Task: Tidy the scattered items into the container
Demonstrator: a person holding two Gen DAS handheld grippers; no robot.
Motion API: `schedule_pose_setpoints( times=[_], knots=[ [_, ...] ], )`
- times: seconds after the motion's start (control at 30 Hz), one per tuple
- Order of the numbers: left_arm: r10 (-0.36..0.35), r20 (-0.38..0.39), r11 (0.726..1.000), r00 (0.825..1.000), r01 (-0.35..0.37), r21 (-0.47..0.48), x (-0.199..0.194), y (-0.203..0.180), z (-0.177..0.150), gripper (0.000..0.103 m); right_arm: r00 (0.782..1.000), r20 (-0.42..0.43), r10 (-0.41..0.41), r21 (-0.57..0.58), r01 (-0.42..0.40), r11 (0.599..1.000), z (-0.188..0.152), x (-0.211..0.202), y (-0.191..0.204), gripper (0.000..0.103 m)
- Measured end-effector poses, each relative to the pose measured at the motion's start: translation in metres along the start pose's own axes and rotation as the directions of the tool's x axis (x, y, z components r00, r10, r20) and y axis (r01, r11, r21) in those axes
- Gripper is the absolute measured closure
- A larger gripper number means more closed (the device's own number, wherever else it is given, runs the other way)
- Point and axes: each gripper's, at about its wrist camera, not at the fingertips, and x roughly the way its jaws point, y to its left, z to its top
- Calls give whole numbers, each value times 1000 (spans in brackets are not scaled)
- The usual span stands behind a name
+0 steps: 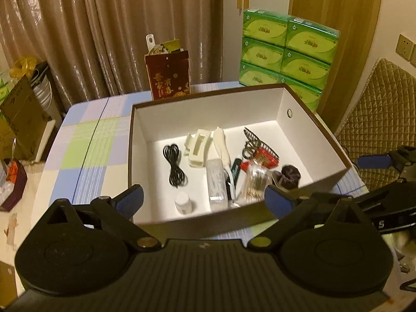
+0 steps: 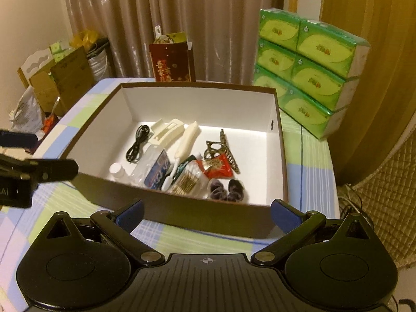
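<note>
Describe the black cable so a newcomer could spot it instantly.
Find the brown box with white walls on the checked tablecloth. Along its left inner side lies the black cable, coiled into a long loop beside a cream clip; it is the only black cord there.

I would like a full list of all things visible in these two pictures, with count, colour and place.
box: 1, brown outside, white inside, on the table
cable: 1, black, coiled, box, left part
hair clip: 1, cream, box, beside the cable
small bottle: 1, white, box, near left corner
cotton swabs pack: 1, clear, box, near wall
red packet: 1, red, box, middle
claw clip: 1, bronze, box, right of middle
scrunchies: 2, dark purple, box, near right
tissue packs: stack, green, table, far right
red carton: 1, dark red, behind the box
tablecloth: 1, checked blue, green, white
curtain: brown, background
left gripper: 1, black, blue pads, open, empty
right gripper: 1, black, blue pads, open, empty
</note>
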Motion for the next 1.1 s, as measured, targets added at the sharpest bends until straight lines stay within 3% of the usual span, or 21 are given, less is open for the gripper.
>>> schedule_pose_setpoints(
  times=[0.1,0.37,1.1],
  knots=[
    [-19,-10,1000,1000,18,-20,-9,0,-9,5,1000,7,-15,-7,15,1000,-6,-9,4,2],
    [35,8,999,999,-35,-14,-35,-6,-31,2,1000,10,-8,-4,8,1000,-23,-24,13,2],
    [57,29,998,998,-56,-15,-71,-30,-66,1,998,48,-31,32,30,999,-59,-62,16,2]
  ],
)
